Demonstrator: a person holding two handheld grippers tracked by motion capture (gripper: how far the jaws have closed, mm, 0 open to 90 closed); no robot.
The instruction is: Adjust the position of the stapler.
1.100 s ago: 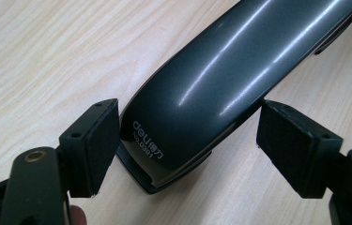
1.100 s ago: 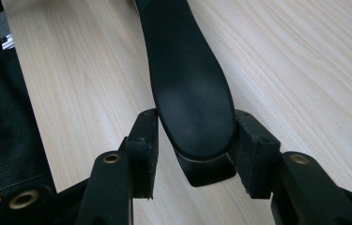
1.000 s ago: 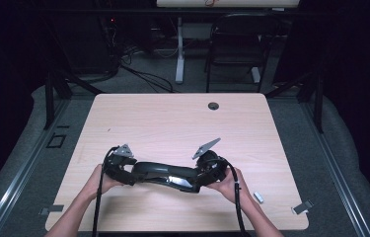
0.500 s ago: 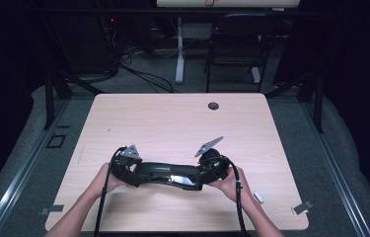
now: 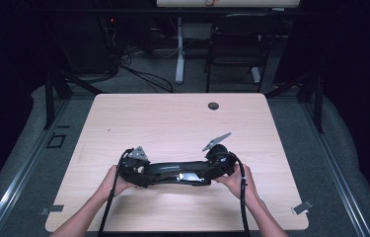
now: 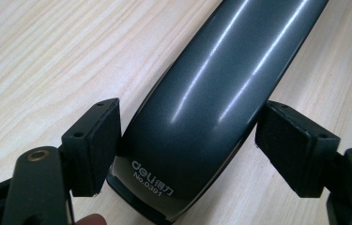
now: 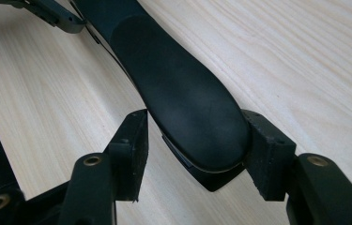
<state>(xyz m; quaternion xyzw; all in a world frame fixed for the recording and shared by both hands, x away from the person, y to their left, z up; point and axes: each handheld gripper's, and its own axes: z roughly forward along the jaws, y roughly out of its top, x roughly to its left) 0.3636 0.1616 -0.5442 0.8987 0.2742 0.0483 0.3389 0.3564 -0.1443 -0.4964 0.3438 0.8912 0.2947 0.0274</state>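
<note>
A long, dark grey stapler [image 5: 177, 173] lies lengthwise along the front part of the wooden table [image 5: 172, 123]. My left gripper [image 5: 140, 173] is at its left end and my right gripper [image 5: 212, 170] at its right end. In the left gripper view, the glossy body marked "deli No.0391" [image 6: 202, 103] sits between both pads [image 6: 94, 145], which press on its sides. In the right gripper view, the matte black rounded end [image 7: 187, 103] is clamped between that gripper's pads [image 7: 267, 154]. A hand holds each gripper.
A round cable hole [image 5: 213, 105] sits near the table's far edge. A black chair [image 5: 234, 44] and desk legs stand beyond the table. Small metal tabs lie at the front corners [image 5: 302, 207] [image 5: 52, 210]. Bare wood stretches behind the stapler.
Both hands, the grippers and the stapler have shifted a little to the right. The left gripper moved the most.
</note>
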